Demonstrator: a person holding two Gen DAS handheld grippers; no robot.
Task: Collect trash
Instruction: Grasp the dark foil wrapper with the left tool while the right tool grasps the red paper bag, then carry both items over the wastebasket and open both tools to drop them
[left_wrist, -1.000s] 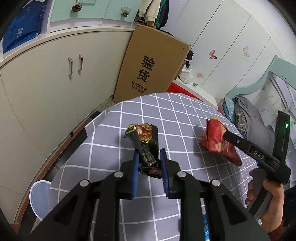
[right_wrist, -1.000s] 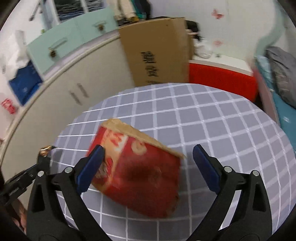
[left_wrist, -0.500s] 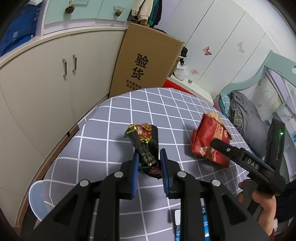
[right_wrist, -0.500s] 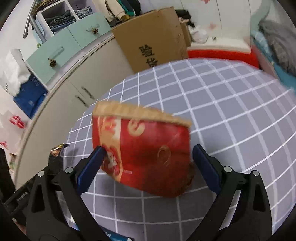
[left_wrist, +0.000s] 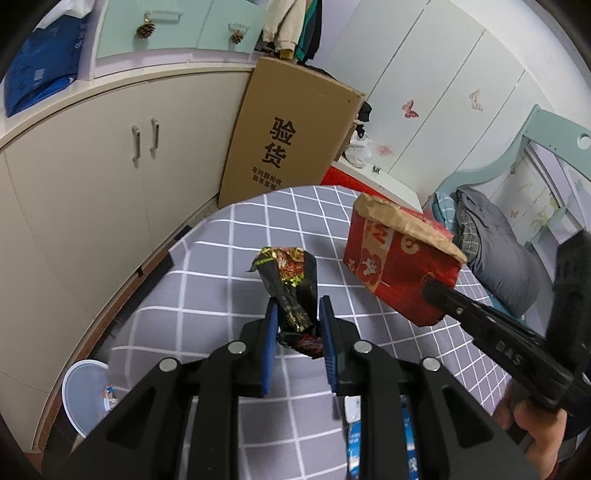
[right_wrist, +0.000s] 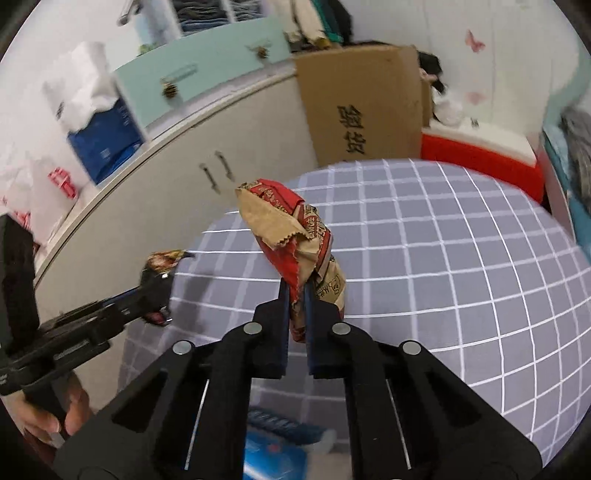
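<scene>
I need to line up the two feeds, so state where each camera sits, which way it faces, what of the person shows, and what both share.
Left wrist: on the left gripper, facing along its fingers over the checked table; it holds a dark wrapper; the right hand shows.
Right wrist: on the right gripper, facing the same table; it holds a red paper bag; the left hand shows.
Shared: table, both pieces of trash, cardboard box, cabinet.

Bin (left_wrist: 86, 397) on floor left of table (left_wrist: 229, 258); cardboard box (left_wrist: 291, 136) behind, seemingly against cabinet (left_wrist: 110, 155)
</scene>
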